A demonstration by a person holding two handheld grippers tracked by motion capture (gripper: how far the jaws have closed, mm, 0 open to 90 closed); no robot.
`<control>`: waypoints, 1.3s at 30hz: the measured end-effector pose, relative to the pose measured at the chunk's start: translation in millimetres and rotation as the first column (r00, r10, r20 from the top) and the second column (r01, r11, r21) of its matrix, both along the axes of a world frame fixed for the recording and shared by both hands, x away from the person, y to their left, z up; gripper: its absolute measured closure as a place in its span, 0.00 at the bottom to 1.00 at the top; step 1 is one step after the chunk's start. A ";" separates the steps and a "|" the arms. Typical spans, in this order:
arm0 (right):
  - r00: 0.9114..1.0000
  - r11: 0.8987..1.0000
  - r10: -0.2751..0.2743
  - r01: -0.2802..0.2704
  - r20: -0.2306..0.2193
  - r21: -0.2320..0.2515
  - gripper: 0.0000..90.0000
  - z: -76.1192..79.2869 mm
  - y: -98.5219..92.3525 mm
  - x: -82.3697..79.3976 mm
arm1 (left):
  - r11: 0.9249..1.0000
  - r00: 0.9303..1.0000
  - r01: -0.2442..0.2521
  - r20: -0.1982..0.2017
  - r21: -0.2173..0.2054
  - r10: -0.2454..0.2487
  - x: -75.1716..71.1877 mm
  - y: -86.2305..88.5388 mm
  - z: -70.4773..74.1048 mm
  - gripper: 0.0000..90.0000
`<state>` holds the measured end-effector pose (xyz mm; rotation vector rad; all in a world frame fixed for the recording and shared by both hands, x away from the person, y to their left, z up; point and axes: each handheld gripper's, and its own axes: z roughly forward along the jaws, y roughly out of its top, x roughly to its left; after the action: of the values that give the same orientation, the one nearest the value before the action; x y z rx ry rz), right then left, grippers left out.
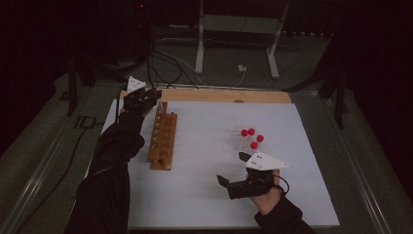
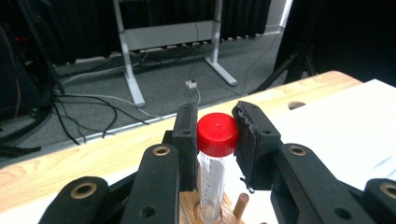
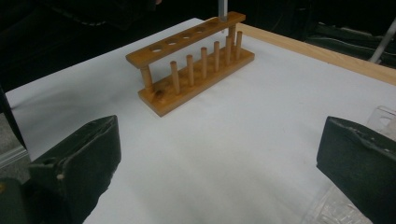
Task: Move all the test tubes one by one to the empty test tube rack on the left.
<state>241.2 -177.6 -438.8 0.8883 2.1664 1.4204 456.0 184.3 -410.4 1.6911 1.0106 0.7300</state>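
The left gripper (image 2: pixel 217 140) is pinching a clear test tube (image 2: pixel 211 186) just under its red cap (image 2: pixel 217 134), one black jaw pressing on each side. The tube is standing upright, its long axis vertical, cap pointing up and its lower end sitting down in a hole at the far end of the wooden rack (image 1: pixel 162 140). In the high view that left gripper (image 1: pixel 144 100) is hanging over the rack's far end, at the far left of the white table (image 1: pixel 204 195). The rack's own long axis is running from near to far across the table.

The right gripper (image 1: pixel 233 171) is resting low at the near right, its jaws spread wide with bare table between them. Just beyond it, more red-capped tubes (image 1: pixel 251 138) are lying clustered together at the right, well apart from the rack.
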 end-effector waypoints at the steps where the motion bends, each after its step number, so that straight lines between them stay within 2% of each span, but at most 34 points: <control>1: 1.000 1.000 0.001 -0.001 0.000 -0.002 0.00 -0.1 0.0 0.1 | 1.000 1.000 0.002 -0.002 0.004 -0.002 0.2 -0.5 -1.9 0.80; 8: 1.000 1.000 0.002 -0.002 -0.001 -0.001 0.00 -0.2 -0.3 0.0 | 1.000 0.999 0.003 -0.032 0.024 -0.002 1.9 -2.2 -14.6 0.80; 22: 1.000 1.000 0.005 -0.005 -0.005 0.006 0.00 0.2 -0.8 -0.1 | 0.999 0.998 0.006 -0.063 0.051 -0.002 3.4 -3.7 -34.8 0.80; 32: 1.000 1.000 0.006 -0.006 -0.005 0.016 0.00 2.0 -2.4 -0.5 | 0.999 0.995 0.009 -0.097 0.038 -0.005 4.9 -2.3 -32.1 0.79; 34: 1.000 1.000 0.005 -0.005 -0.002 0.019 0.00 2.9 -3.2 -0.7 | 0.999 0.994 0.016 -0.107 0.029 -0.012 4.4 -2.9 -31.0 0.73; 35: 1.000 1.000 0.003 -0.003 -0.002 0.020 0.00 3.5 -3.7 -0.7 | 0.999 0.994 0.007 -0.106 0.043 -0.003 3.4 -4.2 -29.9 0.66; 39: 1.000 1.000 0.001 -0.001 0.006 0.027 0.00 6.6 -6.5 -1.7 | 1.000 0.994 0.001 -0.112 0.022 0.002 -0.2 -3.4 -21.3 0.42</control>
<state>239.6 -184.1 -432.1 0.8910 2.1483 1.4543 455.8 181.0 -431.7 1.7673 1.0844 0.6543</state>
